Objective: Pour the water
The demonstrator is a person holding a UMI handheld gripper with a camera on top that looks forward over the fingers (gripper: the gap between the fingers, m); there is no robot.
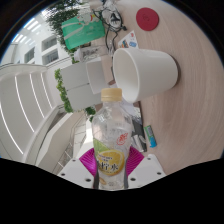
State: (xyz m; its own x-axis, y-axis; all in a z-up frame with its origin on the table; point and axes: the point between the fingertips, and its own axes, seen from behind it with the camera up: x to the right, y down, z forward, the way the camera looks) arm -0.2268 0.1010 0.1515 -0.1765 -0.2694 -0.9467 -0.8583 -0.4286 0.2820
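A clear plastic bottle [111, 135] with a pale yellow cap and a yellow-green lemon label stands between my fingers. My gripper [110, 160] is shut on the bottle, both magenta pads [89, 158] pressing its label. The view is tilted. A white paper cup [147, 72] lies beyond the bottle's cap on the light wooden table [185, 100], its open mouth facing the bottle. The bottle's cap is close to the cup's rim. No water shows flowing.
A red round disc [148, 18] lies on the table beyond the cup. White slatted furniture [30, 95] and green plants [80, 35] stand to the left. A small blue-marked item [151, 133] lies right of the bottle.
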